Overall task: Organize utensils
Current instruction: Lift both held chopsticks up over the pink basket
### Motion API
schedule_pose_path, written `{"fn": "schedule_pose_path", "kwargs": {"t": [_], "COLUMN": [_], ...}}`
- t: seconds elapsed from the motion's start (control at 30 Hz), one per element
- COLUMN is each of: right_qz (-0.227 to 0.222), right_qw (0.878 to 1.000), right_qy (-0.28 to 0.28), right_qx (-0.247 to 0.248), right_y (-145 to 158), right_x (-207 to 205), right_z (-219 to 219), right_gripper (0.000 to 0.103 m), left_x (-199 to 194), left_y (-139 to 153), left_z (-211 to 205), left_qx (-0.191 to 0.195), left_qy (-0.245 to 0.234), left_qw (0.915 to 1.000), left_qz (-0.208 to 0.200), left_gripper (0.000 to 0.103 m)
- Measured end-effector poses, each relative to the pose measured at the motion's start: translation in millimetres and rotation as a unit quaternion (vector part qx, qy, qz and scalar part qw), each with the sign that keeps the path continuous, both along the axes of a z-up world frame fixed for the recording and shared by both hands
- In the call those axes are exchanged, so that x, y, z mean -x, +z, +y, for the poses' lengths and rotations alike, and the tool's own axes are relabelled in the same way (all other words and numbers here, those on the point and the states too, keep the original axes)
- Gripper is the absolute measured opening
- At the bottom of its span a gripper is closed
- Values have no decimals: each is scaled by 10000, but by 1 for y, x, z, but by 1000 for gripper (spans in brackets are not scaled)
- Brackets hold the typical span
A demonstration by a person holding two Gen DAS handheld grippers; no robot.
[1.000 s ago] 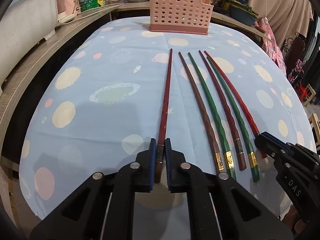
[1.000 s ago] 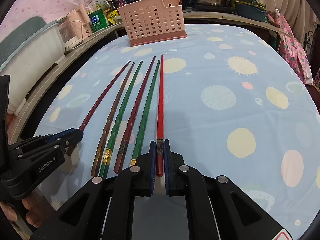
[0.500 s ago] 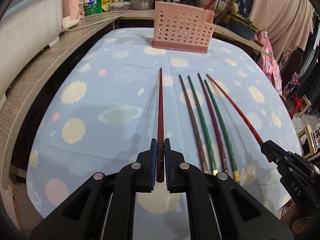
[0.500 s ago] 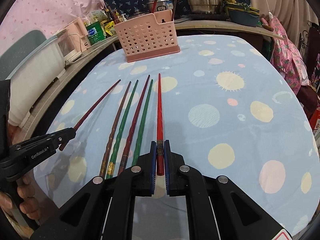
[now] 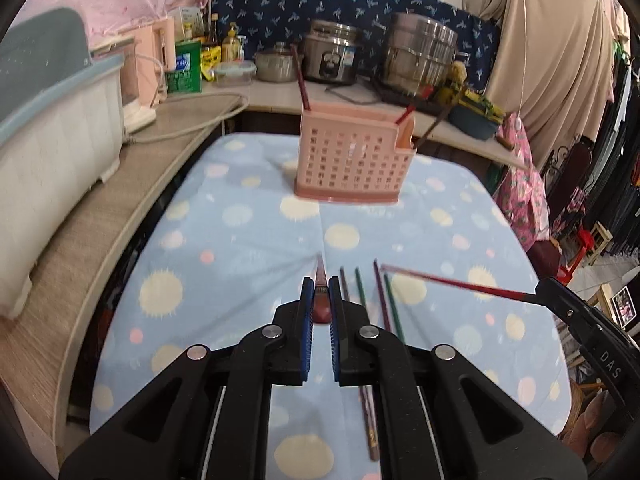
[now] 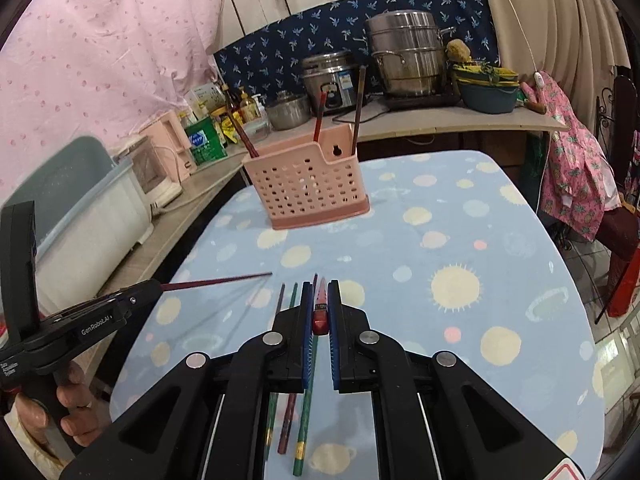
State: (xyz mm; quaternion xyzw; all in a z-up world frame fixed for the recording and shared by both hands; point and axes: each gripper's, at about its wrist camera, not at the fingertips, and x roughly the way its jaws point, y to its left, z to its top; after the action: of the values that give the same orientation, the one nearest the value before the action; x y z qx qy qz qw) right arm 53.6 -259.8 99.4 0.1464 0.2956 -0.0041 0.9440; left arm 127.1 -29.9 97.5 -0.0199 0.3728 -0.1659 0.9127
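Note:
My left gripper (image 5: pixel 320 282) is shut on a dark red chopstick (image 5: pixel 320 280), held off the blue spotted tablecloth (image 5: pixel 240 240) and pointing toward the pink perforated basket (image 5: pixel 352 160). My right gripper (image 6: pixel 321 284) is shut on a bright red chopstick (image 6: pixel 321 300), also in the air. Each gripper shows in the other's view: the right one (image 5: pixel 540 286) with its red stick (image 5: pixel 452 283), the left one (image 6: pixel 154 286) with its dark stick (image 6: pixel 216 281). Several green and brown chopsticks (image 6: pixel 306 400) lie side by side on the cloth below. Three sticks stand in the basket (image 6: pixel 308 184).
A wooden counter curves along the left and back with a white and blue tub (image 5: pixel 52 152), a rice cooker (image 5: pixel 330 56), a steel steamer pot (image 5: pixel 420 52) and bottles. A floral garment (image 6: pixel 572 168) hangs past the table's right edge. A hand (image 6: pixel 72 400) grips the left tool.
Both grippers have risen, each lifting its chopstick off the cloth. The views have tilted up toward the basket, and the held sticks now point forward in the air.

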Motion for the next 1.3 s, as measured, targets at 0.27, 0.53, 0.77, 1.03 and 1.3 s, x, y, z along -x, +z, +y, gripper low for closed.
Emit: {"fn": "schedule_pose_path", "kwargs": {"t": [0.27,0.53,0.77,1.03,1.3], "right_qz": [-454,-867,-1582,-2107,-1929], "right_qw": [9989,9956,9855,9742,9772], "right_qy": [-57,-234,-394,-598,-772], "right_qx": [-92,-254,-472,-554,-444], "right_y": [43,78,120,156,145], "right_x": [-43,-87,-130,-183,-229], "right_z": [-15,-29,-40,-48,-54], "right_gripper": [7,7,7,7,7], "left_x": [-41,-85,-129,-174,-213], "left_y": [54,96,143,170,155], "left_z": [-16,-28,-31,-40,-46], "left_qx": [247,373,670,769,712], "left_qy": [-29,107,390,634,705], "left_qw": [9986,9958,9883,9803,9824], "left_qz": [-462,-831,-1315,-1705,-1574], "left_gripper": [7,7,7,7,7]}}
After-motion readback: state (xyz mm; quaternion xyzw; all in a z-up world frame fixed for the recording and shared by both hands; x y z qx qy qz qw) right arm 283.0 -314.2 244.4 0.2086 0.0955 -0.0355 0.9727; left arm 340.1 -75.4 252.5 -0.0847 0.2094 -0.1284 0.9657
